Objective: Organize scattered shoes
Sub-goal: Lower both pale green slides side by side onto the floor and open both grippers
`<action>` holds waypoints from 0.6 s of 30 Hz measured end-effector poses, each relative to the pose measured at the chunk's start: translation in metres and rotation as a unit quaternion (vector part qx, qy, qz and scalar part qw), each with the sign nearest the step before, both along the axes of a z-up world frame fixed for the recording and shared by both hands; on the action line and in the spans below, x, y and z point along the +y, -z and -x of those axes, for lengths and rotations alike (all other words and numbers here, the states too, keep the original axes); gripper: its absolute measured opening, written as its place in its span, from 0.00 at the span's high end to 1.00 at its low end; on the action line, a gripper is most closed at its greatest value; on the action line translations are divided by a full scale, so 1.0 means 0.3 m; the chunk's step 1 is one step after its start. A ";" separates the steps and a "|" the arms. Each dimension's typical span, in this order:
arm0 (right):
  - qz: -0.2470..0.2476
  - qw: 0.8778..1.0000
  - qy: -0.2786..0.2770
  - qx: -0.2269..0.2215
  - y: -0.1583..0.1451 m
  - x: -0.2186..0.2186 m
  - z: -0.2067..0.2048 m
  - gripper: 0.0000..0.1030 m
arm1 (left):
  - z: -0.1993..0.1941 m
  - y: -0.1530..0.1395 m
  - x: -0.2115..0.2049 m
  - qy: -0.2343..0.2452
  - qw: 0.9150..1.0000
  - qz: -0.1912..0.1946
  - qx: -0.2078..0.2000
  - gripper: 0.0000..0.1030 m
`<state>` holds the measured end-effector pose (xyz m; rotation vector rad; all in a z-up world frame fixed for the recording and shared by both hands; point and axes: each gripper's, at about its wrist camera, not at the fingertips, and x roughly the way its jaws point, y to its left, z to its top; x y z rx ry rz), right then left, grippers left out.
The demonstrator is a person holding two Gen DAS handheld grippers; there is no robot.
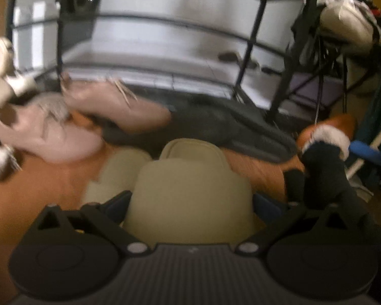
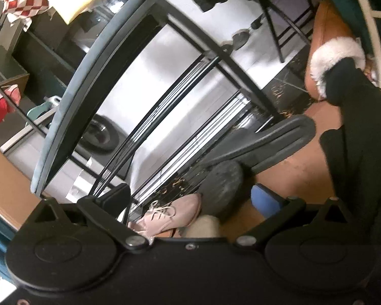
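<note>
My left gripper (image 1: pixel 190 198) is shut on a beige slipper (image 1: pixel 190 198) and holds it above the wood floor. A second beige slipper (image 1: pixel 116 170) lies just left of it. Two pink lace-up shoes (image 1: pixel 71 119) lie on the floor to the left, in front of a black shoe rack (image 1: pixel 243 63). A dark grey slipper (image 1: pixel 228 127) lies ahead. My right gripper (image 2: pixel 193 198) is open and empty, tilted, above a pink shoe (image 2: pixel 172 216) and a grey slipper (image 2: pixel 266 142) beside the rack (image 2: pixel 216 58).
A person's leg in black trousers with a white furry brown slipper (image 1: pixel 327 132) stands at the right; it also shows in the right wrist view (image 2: pixel 335 58). White shoes (image 1: pixel 2 76) lie at the far left. Clothes hang on a chair (image 1: pixel 343 20).
</note>
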<state>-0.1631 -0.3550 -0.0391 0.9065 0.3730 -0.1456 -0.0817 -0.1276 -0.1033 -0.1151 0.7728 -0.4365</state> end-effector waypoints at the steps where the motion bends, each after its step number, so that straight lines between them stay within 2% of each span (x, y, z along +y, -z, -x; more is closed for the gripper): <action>1: -0.002 1.000 0.003 0.006 0.009 -0.008 -0.003 0.00 | -0.014 0.028 -0.013 -0.001 1.000 0.006 0.012 0.03; 6: -0.005 1.000 0.004 0.025 0.021 -0.026 -0.027 0.00 | -0.092 0.151 -0.049 -0.038 0.998 -0.013 0.039 0.03; 8: 0.003 1.000 0.001 0.030 0.018 -0.027 -0.037 0.00 | -0.106 0.169 -0.068 -0.035 0.999 -0.025 0.017 0.02; 10: 0.009 0.999 -0.002 0.035 0.016 -0.024 -0.044 0.00 | -0.143 0.207 -0.087 -0.034 0.998 -0.025 0.041 0.02; 15: 0.015 0.999 -0.009 0.049 0.028 -0.001 -0.061 0.00 | -0.153 0.192 -0.079 -0.021 0.999 -0.022 0.033 0.01; 18: 0.019 0.998 -0.012 0.052 0.032 0.018 -0.061 0.00 | -0.104 0.116 -0.030 -0.023 0.999 -0.030 -0.016 0.01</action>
